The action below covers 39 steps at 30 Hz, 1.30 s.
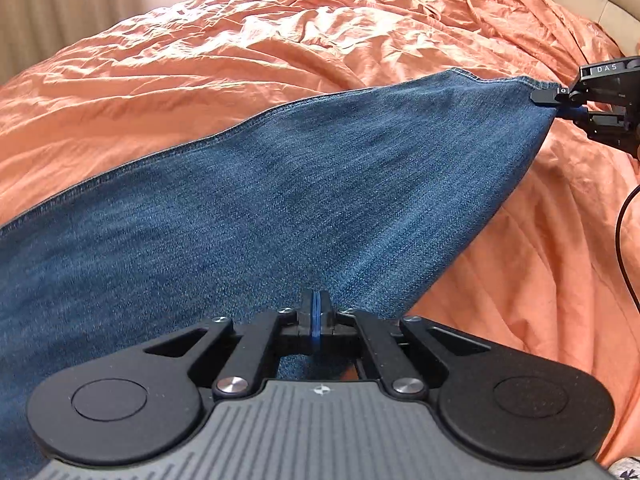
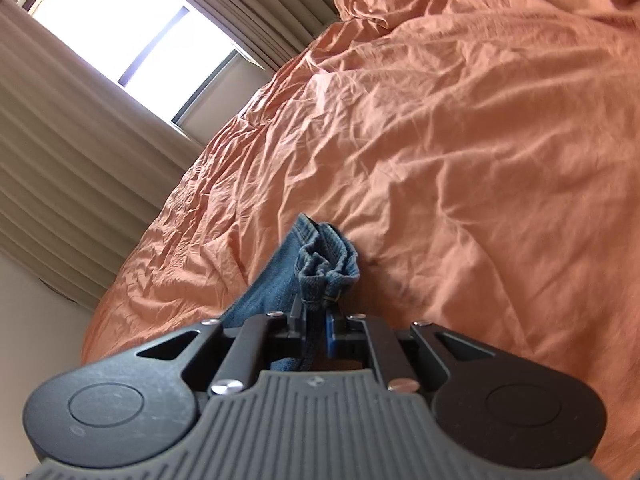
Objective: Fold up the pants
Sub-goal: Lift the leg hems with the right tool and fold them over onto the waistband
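Blue denim pants [image 1: 280, 200] stretch across an orange bed cover [image 1: 240, 48] in the left wrist view, with a stitched seam along their upper edge. My right gripper [image 1: 560, 106] is shut on their far right corner and holds it off the cover, so the cloth is pulled taut. In the right wrist view the bunched hem [image 2: 326, 264] sticks out past my right gripper [image 2: 316, 312], pinched between its pads. My left gripper [image 1: 316, 300] hangs over the near edge of the denim, shut, with its blue pads pressed together. No cloth shows between them.
The wrinkled orange cover [image 2: 440, 160] fills the bed and bunches up at the far right. Beige curtains [image 2: 60, 160] and a bright window [image 2: 120, 20] stand beyond the bed. A black cable [image 1: 624, 240] hangs below the right gripper. A padded headboard [image 1: 616, 4] edges the far right.
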Motion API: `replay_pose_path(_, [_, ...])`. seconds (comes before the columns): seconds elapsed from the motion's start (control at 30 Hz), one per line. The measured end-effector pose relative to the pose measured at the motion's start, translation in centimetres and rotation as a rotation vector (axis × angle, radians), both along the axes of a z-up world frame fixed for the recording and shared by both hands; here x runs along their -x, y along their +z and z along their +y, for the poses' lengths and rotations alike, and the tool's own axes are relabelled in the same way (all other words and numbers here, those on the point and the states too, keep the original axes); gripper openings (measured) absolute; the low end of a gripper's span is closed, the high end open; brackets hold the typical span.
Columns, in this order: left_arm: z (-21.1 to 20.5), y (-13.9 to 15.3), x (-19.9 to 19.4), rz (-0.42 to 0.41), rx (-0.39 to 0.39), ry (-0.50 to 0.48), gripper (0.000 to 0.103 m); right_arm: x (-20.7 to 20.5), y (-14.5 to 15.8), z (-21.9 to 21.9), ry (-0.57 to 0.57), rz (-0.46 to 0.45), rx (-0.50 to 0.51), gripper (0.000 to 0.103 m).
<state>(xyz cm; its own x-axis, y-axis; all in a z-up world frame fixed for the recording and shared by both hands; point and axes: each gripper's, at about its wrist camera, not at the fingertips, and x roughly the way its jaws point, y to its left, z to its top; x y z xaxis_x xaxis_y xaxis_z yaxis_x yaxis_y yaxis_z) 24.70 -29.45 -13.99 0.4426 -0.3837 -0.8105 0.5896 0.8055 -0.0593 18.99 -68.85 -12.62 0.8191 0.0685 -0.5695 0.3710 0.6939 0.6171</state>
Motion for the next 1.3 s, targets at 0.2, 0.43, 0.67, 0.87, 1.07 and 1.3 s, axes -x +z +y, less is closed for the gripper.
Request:
replay_pose_path(0.2, [2.5, 2.0, 2.3, 0.044, 0.050, -0.072, 0.008, -0.9, 7.5, 5.0, 0.098, -0.090, 0.186, 0.003])
replay_pose_path(0.43, [10.7, 6.6, 3.1, -0.031, 0.124, 0.013, 0.009, -2.5, 15.0, 13.4, 0.213, -0.163, 0.332, 0.003])
replay_pose_path(0.67, [20.9, 10.1, 2.4, -0.092, 0.163, 0.204, 0.009, -5.1, 17.9, 24.6, 0.301, -0.192, 0.385, 0.003])
replay_pose_path(0.87, [28.0, 10.6, 2.9, -0.101, 0.215, 0.328, 0.009, -6.9, 14.6, 34.6, 0.382, -0.193, 0.320, 0.003])
replay_pose_path(1.07, [32.2, 8.0, 3.1, -0.054, 0.241, 0.394, 0.009, -6.3, 4.9, 43.9, 0.546, -0.072, 0.259, 0.003])
replay_pose_path(1.3, [33.9, 5.7, 2.7, 0.010, 0.309, 0.414, 0.016, -4.7, -3.6, 48.3, 0.672, 0.076, 0.301, 0.014])
